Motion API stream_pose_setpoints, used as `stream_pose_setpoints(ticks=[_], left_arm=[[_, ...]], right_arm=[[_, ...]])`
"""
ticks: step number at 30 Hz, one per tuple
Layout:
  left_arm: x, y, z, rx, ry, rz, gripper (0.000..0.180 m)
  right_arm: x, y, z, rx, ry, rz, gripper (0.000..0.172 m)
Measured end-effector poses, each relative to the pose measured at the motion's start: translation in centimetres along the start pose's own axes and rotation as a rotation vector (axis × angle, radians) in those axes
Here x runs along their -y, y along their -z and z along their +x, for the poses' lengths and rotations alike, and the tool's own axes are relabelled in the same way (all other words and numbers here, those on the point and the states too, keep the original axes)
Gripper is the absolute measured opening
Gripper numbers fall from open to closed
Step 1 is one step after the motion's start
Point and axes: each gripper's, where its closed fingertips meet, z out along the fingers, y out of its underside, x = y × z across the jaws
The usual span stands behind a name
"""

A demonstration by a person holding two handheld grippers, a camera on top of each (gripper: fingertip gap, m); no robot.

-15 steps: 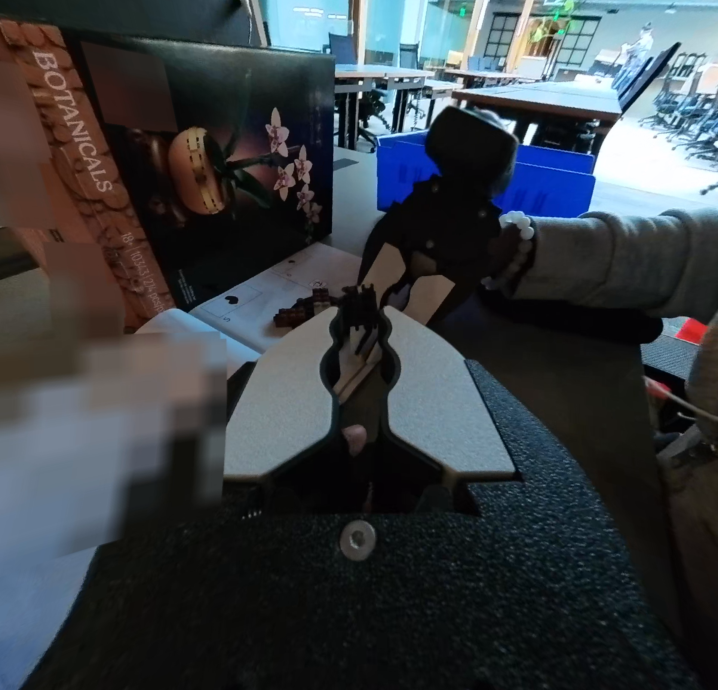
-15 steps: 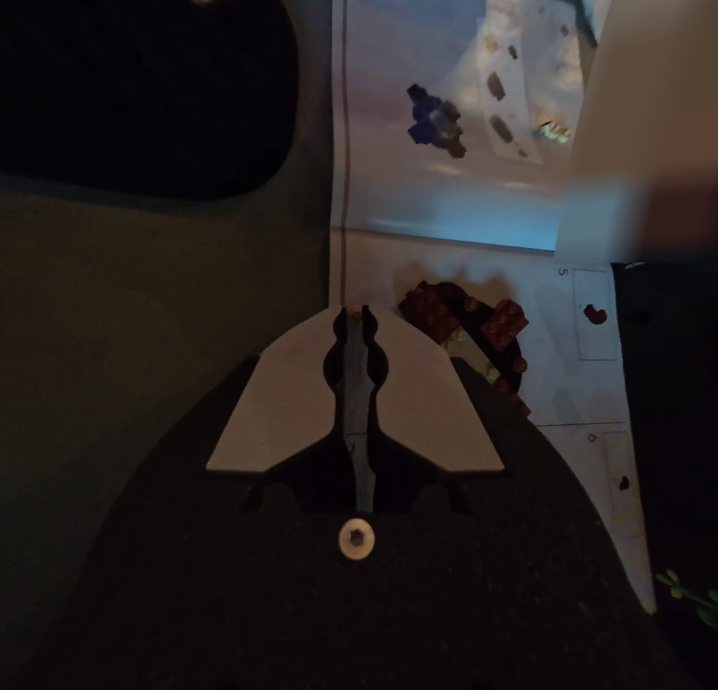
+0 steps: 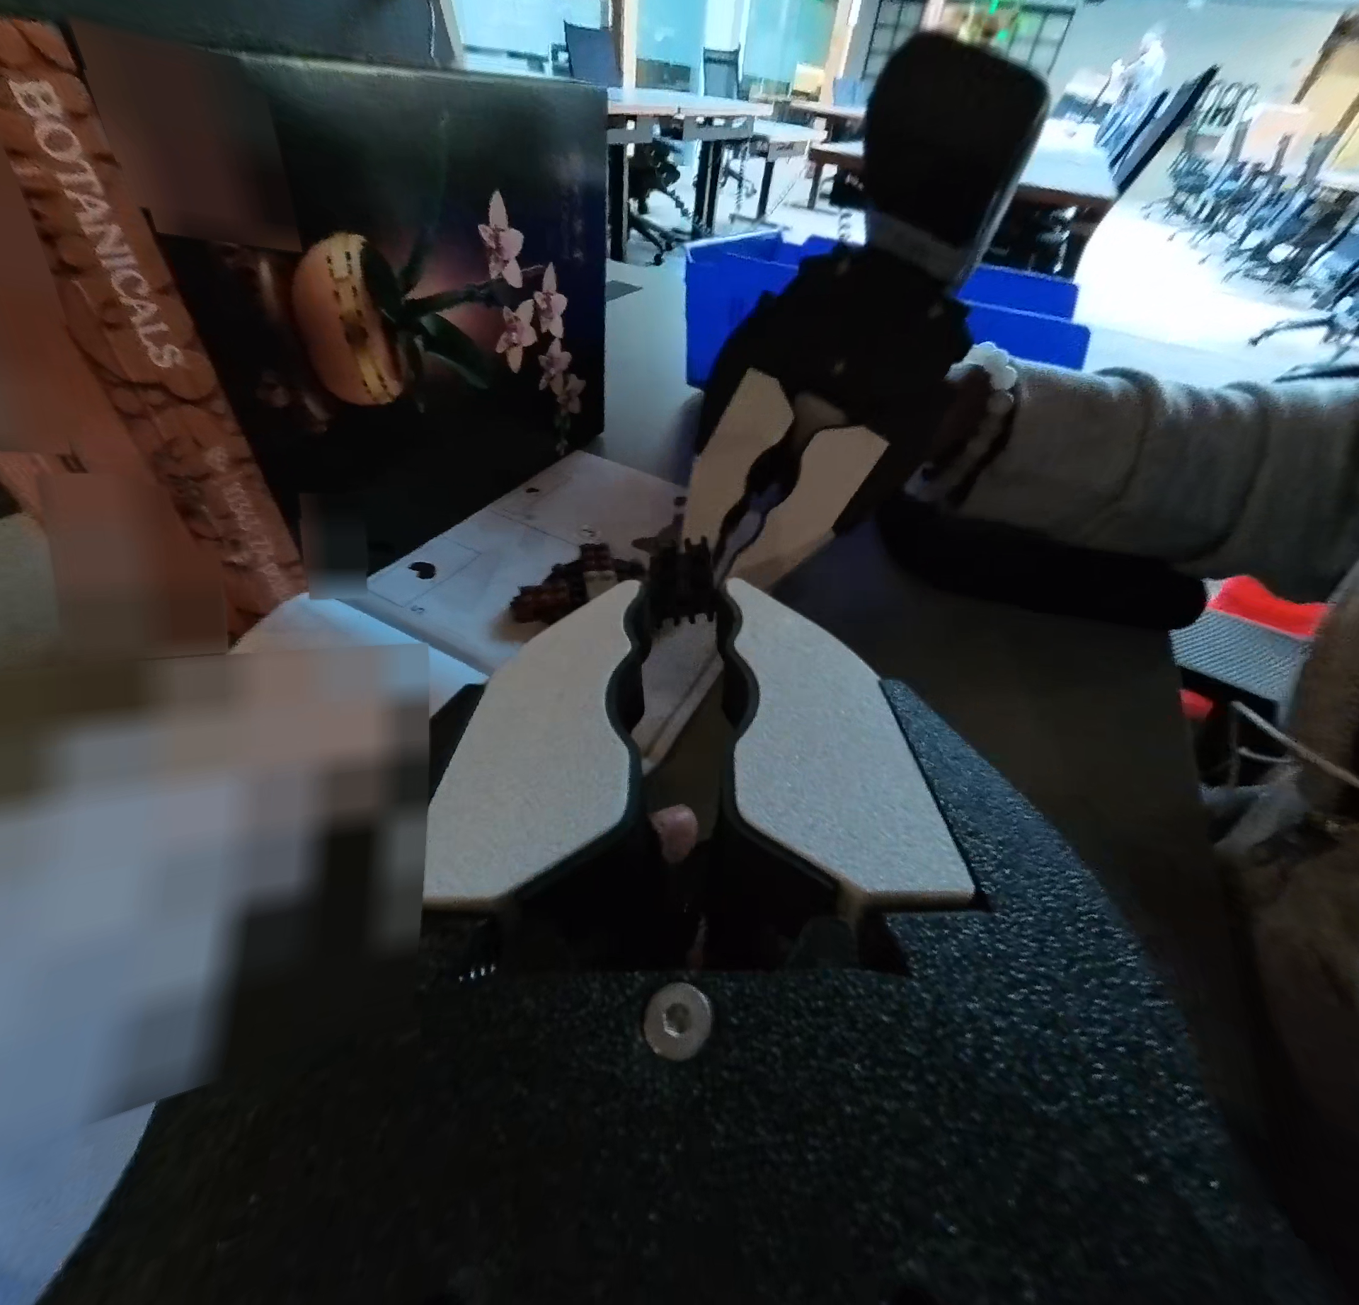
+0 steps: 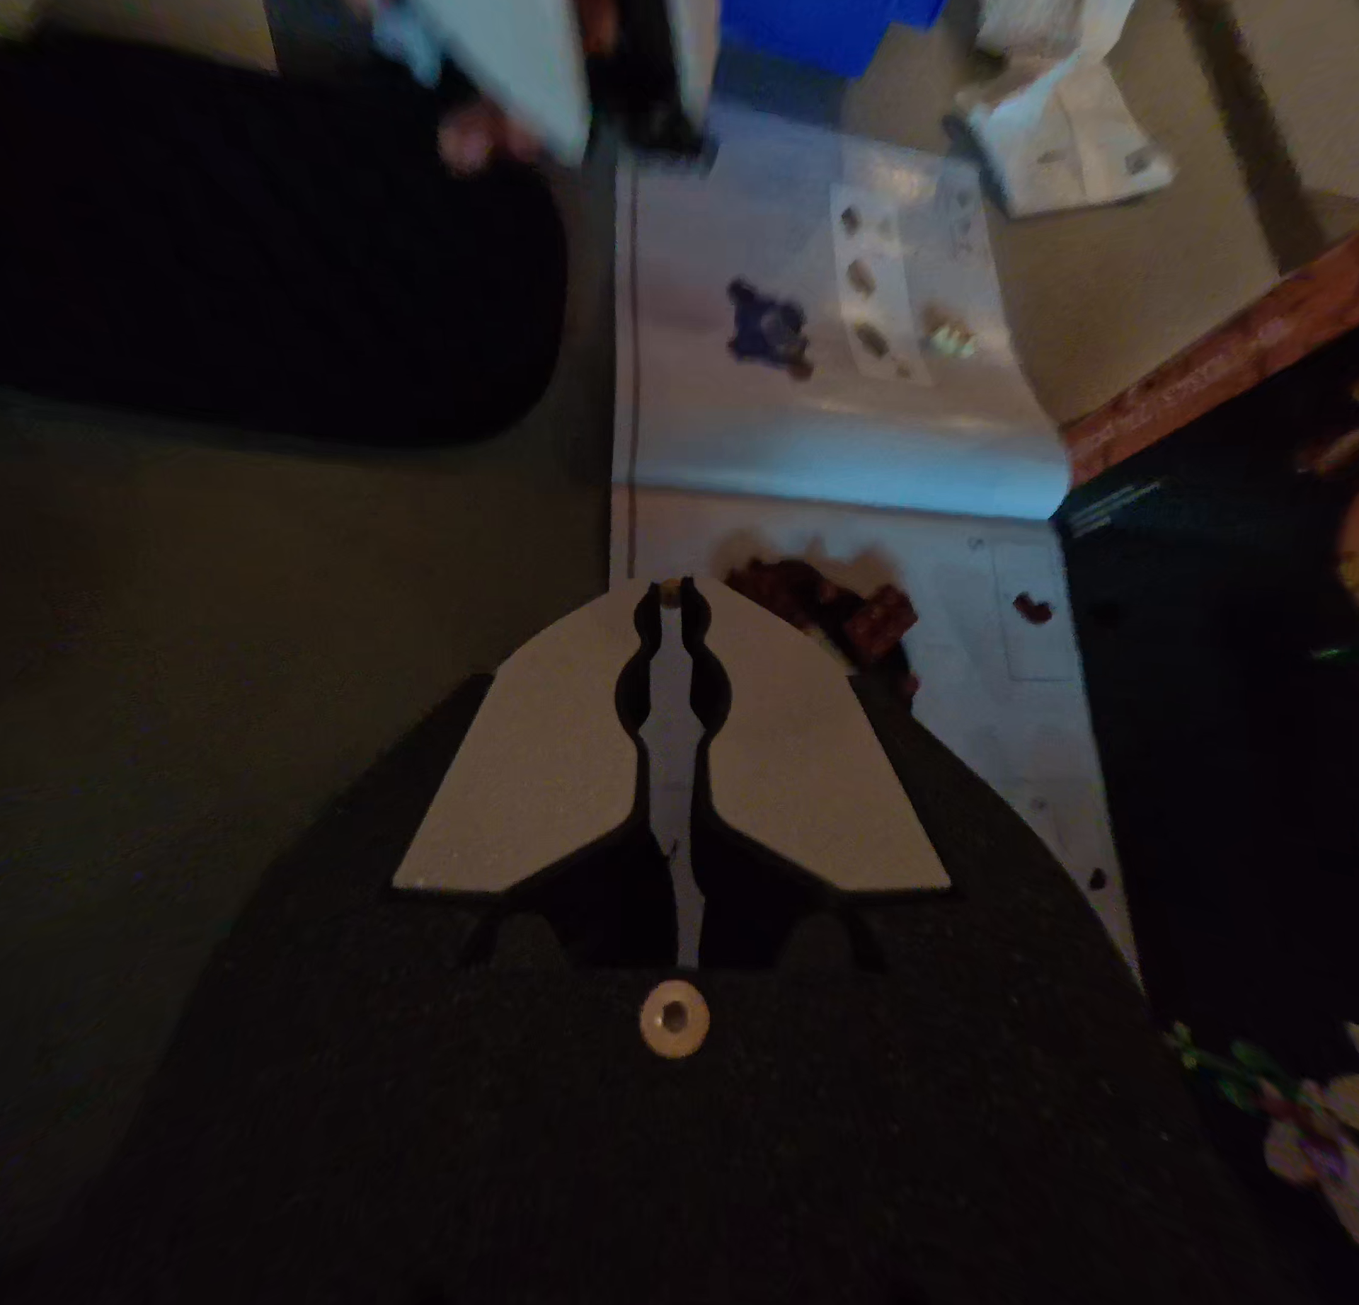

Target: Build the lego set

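Observation:
My left gripper (image 3: 680,593) is shut on a small dark studded brick piece (image 3: 680,578) and holds it above the open instruction booklet (image 3: 507,534). My right gripper (image 4: 669,593) is shut on a tiny tan piece (image 4: 669,595) pinched at its very tips. In the left wrist view the right gripper (image 3: 724,542) points down, with its tips right beside the dark piece. A pile of dark red bricks (image 3: 566,593) lies on the booklet just left of both grippers. It also shows in the right wrist view (image 4: 846,615), to the right of my fingertips.
A dark box with an orchid picture (image 3: 412,277) stands behind the booklet, at the right edge in the right wrist view (image 4: 1213,645). Blue bins (image 3: 743,299) stand beyond. A black mat (image 4: 257,240) lies left of the booklet page (image 4: 809,446). Plastic bags (image 4: 1066,130) lie farther off. A sleeved arm (image 3: 1147,461) reaches in from the right. Across from one pair of fingers to the other is roughly 9 cm.
The right gripper has tilted and risen a little, so its view now takes in more of the table. Its tips have closed further, and the tan piece now shows between them. The left gripper holds still.

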Motion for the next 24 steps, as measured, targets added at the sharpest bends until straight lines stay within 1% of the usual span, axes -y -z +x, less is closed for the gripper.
stream_pose_setpoints(ticks=[2,4,6,9,13,15,17,19,20,21,23,24], left_arm=[[0.0,-0.1,-0.2,0.004,-0.025,-0.017,0.016],[-0.4,-0.5,-0.3,0.01,-0.05,-0.046,0.016],[-0.9,-1.0,-0.1,0.008,-0.078,-0.078,0.016],[-1.5,-1.7,0.1,0.015,-0.129,-0.116,0.016],[-2.0,-2.3,-0.1,0.026,-0.15,-0.132,0.016],[-2.1,-2.5,-0.2,0.022,-0.16,-0.139,0.016],[-2.0,-2.8,-0.1,0.006,-0.171,-0.142,0.016],[-2.1,-3.0,-0.1,-0.012,-0.161,-0.151,0.016],[-2.1,-3.0,-0.2,-0.013,-0.159,-0.15,0.016],[-2.1,-3.1,-0.2,-0.017,-0.16,-0.149,0.016],[-2.1,-3.1,-0.2,-0.022,-0.158,-0.142,0.016],[-2.1,-3.1,-0.2,-0.023,-0.157,-0.14,0.016]], right_arm=[[-1.6,-0.6,-0.2,0.017,0.02,-0.057,0.003],[-2.9,-1.1,-1.0,0.068,0.043,-0.1,0.003],[-3.2,-1.4,-1.3,0.094,0.025,-0.115,0.006],[-3.0,-0.9,-0.6,0.053,-0.021,-0.11,0.025],[-2.9,0.2,-0.8,-0.031,-0.131,-0.107,0.025],[-2.6,0.2,-1.7,-0.032,-0.181,-0.071,0.024],[-3.3,-0.1,-1.9,-0.055,-0.236,-0.08,0.024],[-4.0,-0.4,-2.3,-0.038,-0.306,-0.104,0.028],[-4.2,-0.3,-2.2,-0.046,-0.329,-0.111,0.028],[-4.2,-0.1,-2.0,-0.074,-0.34,-0.111,0.024],[-4.1,0.6,-0.9,-0.16,-0.36,-0.092,0.008],[-4.0,0.9,-0.4,-0.198,-0.38,-0.081,0.006]])
